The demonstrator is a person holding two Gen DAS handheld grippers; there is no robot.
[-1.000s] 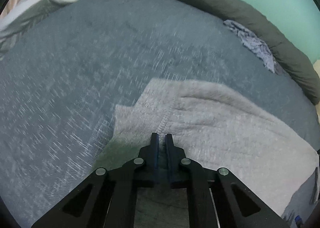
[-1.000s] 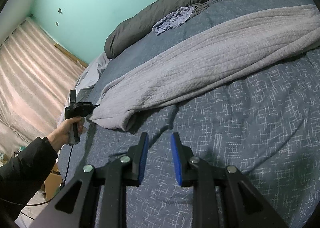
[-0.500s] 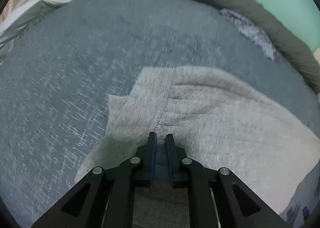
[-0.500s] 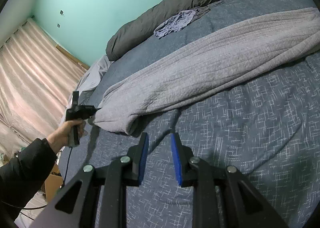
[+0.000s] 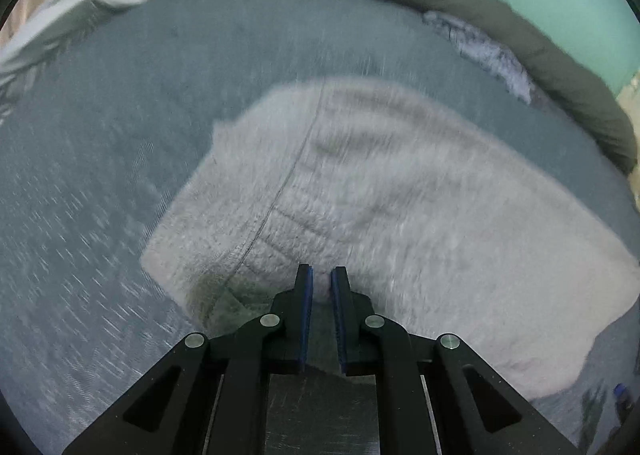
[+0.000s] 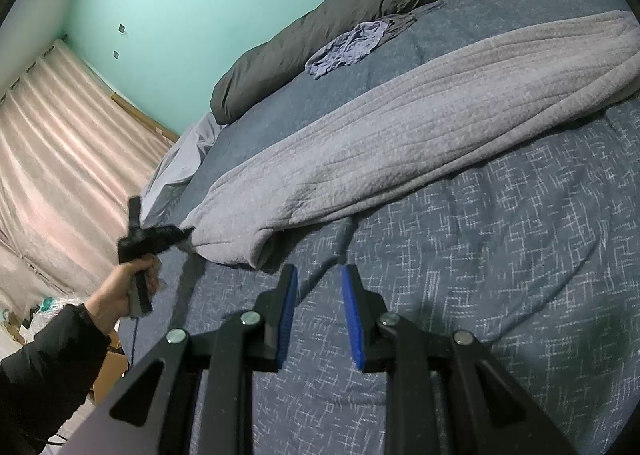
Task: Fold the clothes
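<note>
A long grey knitted garment [image 6: 400, 127] lies stretched across the blue patterned bedspread [image 6: 500, 275]. In the left wrist view its near end [image 5: 400, 195] fills the middle, blurred by motion. My left gripper [image 5: 321, 275] is shut on the edge of that end, and cloth shows between the blue pads. From the right wrist view the left gripper [image 6: 186, 233] is at the garment's left tip, held by a hand [image 6: 120, 291] in a black sleeve. My right gripper [image 6: 319, 275] hovers over the bedspread just in front of the garment's rolled end, open, with nothing between its fingers.
A dark grey duvet [image 6: 360, 3] is bunched along the far side of the bed against the teal wall. A small crumpled bluish cloth [image 6: 348, 43] lies beside it. Pale curtains [image 6: 52, 159] hang at the left, past the bed's edge, and a cardboard box [image 6: 106, 371] sits on the floor.
The left gripper has moved with the garment's end in its grip, and more of the grey cloth now spreads ahead of it. The right gripper has stayed where it was.
</note>
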